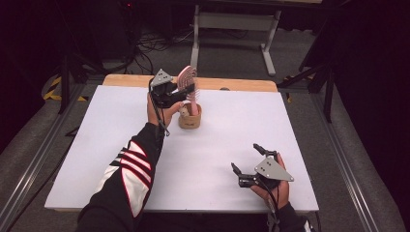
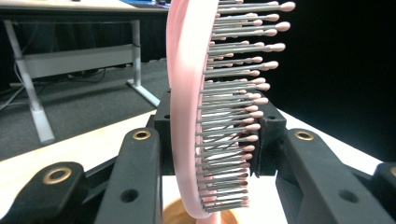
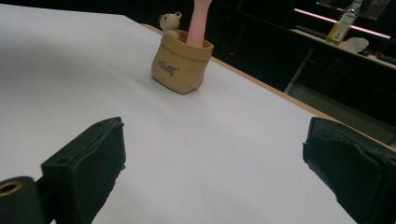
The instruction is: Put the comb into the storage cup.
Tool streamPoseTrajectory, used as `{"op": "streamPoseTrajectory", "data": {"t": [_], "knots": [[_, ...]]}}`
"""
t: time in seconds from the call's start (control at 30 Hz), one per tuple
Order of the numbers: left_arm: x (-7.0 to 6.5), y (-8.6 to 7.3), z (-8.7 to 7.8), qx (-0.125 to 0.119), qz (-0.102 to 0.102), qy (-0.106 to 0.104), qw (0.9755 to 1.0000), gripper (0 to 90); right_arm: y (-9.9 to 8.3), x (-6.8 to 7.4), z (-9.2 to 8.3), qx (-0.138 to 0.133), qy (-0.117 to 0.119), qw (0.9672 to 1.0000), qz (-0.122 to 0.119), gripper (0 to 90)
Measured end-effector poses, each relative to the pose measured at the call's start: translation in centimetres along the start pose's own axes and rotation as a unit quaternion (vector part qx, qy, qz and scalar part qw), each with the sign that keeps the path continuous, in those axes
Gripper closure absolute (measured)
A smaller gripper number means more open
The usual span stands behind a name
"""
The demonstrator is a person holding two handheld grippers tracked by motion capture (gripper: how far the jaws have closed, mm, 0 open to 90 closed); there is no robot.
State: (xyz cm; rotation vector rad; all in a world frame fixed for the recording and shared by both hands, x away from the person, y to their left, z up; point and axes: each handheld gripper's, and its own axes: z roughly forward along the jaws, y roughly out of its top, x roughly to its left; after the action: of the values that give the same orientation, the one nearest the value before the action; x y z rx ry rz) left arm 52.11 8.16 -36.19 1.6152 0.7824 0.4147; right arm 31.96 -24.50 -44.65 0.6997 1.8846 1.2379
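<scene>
A pink hairbrush (image 1: 187,79) stands upright with its handle down inside a small tan pouch (image 1: 189,121) at the far middle of the white table. My left gripper (image 1: 186,93) is shut on the brush head, just above the pouch. In the left gripper view the black jaws press on both sides of the hairbrush (image 2: 191,93), its bristles pointing right, and the pouch (image 2: 173,215) shows below. My right gripper (image 1: 246,157) rests open near the front right of the table, nothing between its jaws. Its own view looks past the right gripper (image 3: 215,149) to the pouch (image 3: 180,65) and the pink handle (image 3: 198,23).
A tiny bear figure (image 3: 170,21) sits on the pouch's rim. The white table top (image 1: 217,145) has a wooden strip (image 1: 241,84) along its far edge. Beyond it stands a grey desk frame (image 1: 232,21) on a dark floor with cables.
</scene>
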Motion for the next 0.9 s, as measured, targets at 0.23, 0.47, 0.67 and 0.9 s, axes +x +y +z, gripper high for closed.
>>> {"op": "streamPoseTrajectory", "data": {"t": [0.23,0.47,0.67,0.9], "knots": [[0.2,-0.7,0.4,0.004,-0.006,0.000,1.0000,63.5,0.0,0.1,0.1,0.000,0.002,1.0000,-0.005,6.4],[0.3,-1.7,0.7,-0.003,-0.013,-0.004,0.9999,63.5,0.0,0.0,0.0,0.001,0.003,1.0000,-0.004,6.5],[0.7,-1.9,0.7,-0.007,-0.018,0.000,0.9998,63.2,0.0,0.0,0.1,0.001,0.004,1.0000,-0.006,6.5],[1.0,-2.0,0.7,-0.004,-0.018,0.001,0.9998,62.7,0.0,0.2,0.2,0.003,0.006,0.9999,-0.009,6.4]]}}
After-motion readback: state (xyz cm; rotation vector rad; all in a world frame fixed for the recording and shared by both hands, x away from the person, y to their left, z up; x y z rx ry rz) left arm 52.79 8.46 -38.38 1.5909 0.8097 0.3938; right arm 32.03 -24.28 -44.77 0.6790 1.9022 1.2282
